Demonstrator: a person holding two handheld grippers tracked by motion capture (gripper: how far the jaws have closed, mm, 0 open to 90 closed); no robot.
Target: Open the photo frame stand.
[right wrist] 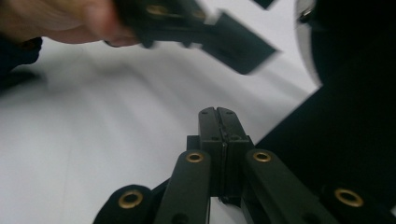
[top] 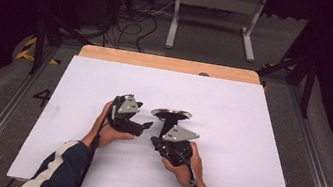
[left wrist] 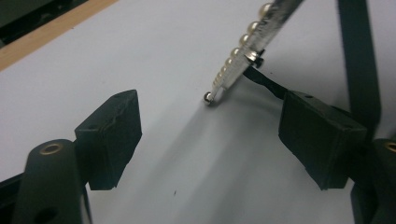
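High view: both hands sit near the middle of the white desk (top: 232, 114), each holding a claw. The left claw (top: 147, 125) points to the right, toward a round silver disc (top: 171, 113) on a black stand that rises just beyond the right claw (top: 156, 141). The disc sits between the 2 claws and slightly farther from the person, tilted so its upper face catches the light. The left hand (top: 108, 132) wraps its claw from below, and the right hand (top: 187, 163) grips the other from behind.

Left gripper view shows the left claw (left wrist: 210, 135) with its 2 black jaws standing well apart, nothing between them but bare desk (left wrist: 140, 56). Ahead of it the disc's edge (left wrist: 247, 42) slants across the upper frame, trimmed with a row of small pearl-like beads (left wrist: 236, 51), and a black strap runs from beneath it toward the right-hand jaw.

Right gripper view shows the right claw (right wrist: 218, 122) with its jaws pressed together; I see nothing between them. The left claw (right wrist: 233, 39) appears blurred above it, and dark fabric or stand material fills the right side.
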